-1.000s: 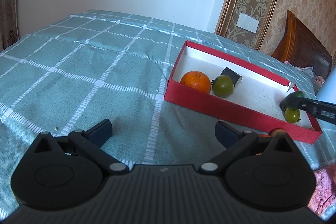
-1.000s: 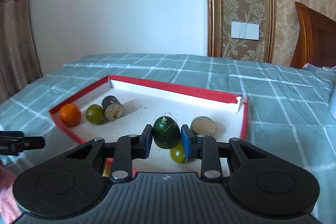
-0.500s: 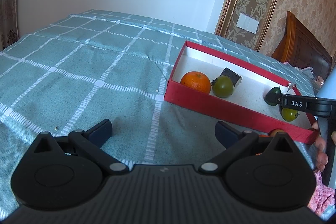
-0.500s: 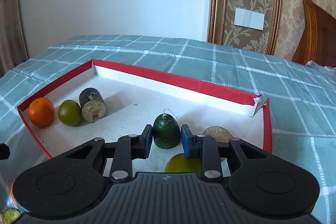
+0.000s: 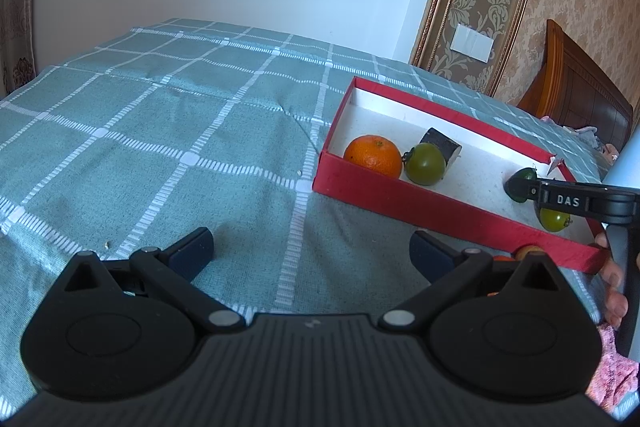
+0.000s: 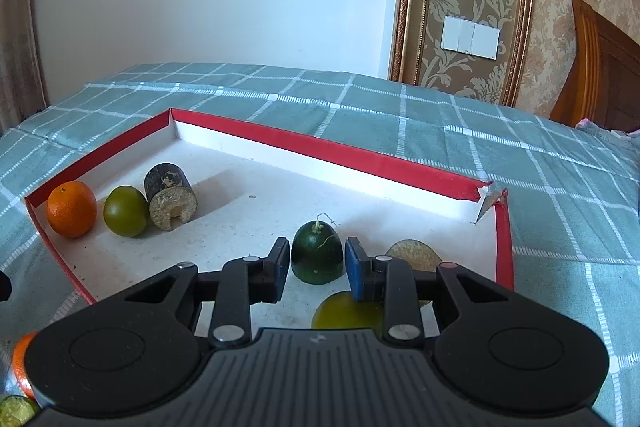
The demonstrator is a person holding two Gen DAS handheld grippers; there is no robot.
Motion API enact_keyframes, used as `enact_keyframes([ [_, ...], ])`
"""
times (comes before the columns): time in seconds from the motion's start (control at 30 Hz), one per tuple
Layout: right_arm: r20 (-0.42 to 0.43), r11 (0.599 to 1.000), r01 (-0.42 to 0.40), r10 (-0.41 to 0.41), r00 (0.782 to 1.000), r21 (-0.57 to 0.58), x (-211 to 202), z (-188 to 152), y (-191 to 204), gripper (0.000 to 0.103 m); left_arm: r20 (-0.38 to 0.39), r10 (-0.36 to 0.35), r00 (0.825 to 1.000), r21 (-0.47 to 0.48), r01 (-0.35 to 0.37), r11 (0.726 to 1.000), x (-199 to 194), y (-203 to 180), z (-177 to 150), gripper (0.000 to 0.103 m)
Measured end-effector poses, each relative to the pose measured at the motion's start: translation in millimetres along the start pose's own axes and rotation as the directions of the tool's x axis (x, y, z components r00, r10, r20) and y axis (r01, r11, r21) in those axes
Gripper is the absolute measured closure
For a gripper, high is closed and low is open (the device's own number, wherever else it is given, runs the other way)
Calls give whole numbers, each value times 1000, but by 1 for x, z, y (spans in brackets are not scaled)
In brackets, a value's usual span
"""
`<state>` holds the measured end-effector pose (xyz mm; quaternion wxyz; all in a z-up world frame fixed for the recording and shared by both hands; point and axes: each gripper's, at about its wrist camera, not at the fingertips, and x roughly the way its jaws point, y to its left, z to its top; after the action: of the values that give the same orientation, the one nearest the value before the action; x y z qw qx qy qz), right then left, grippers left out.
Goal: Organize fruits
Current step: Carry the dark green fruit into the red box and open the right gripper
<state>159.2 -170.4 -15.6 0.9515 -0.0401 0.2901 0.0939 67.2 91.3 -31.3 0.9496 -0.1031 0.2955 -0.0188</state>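
Right tongs [image 6: 317, 269]: jaws parted a little, bracketing the small dark green melon-shaped fruit with a curled stem [image 6: 317, 254]. There's a sliver of gap on each side, so I read them as open and the fruit as standing on its own on the white floor of the shallow red cardboard box [image 6: 280, 139], right of centre. I can't tell for certain whether a pad grazes the skin

Left tongs [image 5: 311, 251]: spread wide, holding nothing, hovering over the teal checked bedspread [image 5: 160, 131] just short of the box's near wall

Step in hand, as I judge it: releasing the melon fruit. To do it well I'd widen the jaws evenly, then back straight out along the fingers and up, so neither pad nudges the fruit over or snags its wiry stem

Around it in the box:
- yellow-green round fruit [image 6: 346, 315] directly below the right finger, partly hidden. It sits on my exit path, so lift before pulling back
- tan flat-faced round piece [image 6: 414, 255] behind the right finger, near the torn box corner
- at the left end a row: round orange [image 6: 72, 209], olive-green round fruit [image 6: 125, 211], dark cylinder with a rough pale cut end [image 6: 170, 195], each touching the next

Outside the box, at the lower left edge of the right view: an orange fruit [image 6: 20, 359] and a green one [image 6: 16, 411], both cropped, apparently not yet sorted
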Motion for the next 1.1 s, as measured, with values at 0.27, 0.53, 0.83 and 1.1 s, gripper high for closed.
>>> enact_keyframes([
  [0.27, 104, 999, -10, 6, 995, 42, -44, -8, -5, 33, -3, 8, 1000, 10, -8, 1000, 1, -2, 0, 0],
  [0.53, 216, 989, -11, -21, 976, 147, -92, -32, -24, 25, -31, 44, 999, 100, -40, 994, 3, -14, -2, 0],
  [0.83, 226, 975, -40, -11, 974, 218, -96, -36, -36, 25, 6, -40, 999, -38, 40, 998, -45, -33, -18, 0],
  [1.1, 246, 978, -32, -20, 969, 206, -100, -38, -34, 25, -29, 5, 1000, 56, -4, 998, -47, -93, -34, 0],
])
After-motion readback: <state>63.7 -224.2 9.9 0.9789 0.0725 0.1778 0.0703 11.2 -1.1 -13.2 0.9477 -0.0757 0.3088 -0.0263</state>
